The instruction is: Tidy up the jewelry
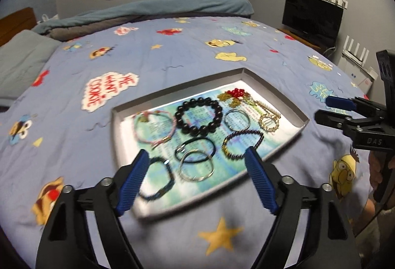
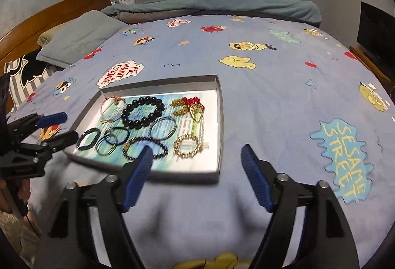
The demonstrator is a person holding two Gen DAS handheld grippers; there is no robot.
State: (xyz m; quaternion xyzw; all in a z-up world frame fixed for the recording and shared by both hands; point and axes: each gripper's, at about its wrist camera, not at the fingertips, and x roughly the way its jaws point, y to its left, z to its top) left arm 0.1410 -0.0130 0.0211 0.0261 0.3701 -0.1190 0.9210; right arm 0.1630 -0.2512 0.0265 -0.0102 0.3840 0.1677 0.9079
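Jewelry lies spread inside a shallow grey box lid on the bed, and by the look of it the sorting is nearly done. Going left to right across the lid in the right wrist view: a pink cord bracelet in its far-left corner, a small dark beaded bracelet at its near-left edge, overlapping thin hoops, a large black bead bracelet, a silver bangle, a dark purple bracelet, then red beads with gold chains and a gold bracelet toward its right. The pieces lie mostly separate; the tangled red-and-gold cluster may want untangling. The left gripper and right gripper both stand released above the lid's near edge, holding nothing.
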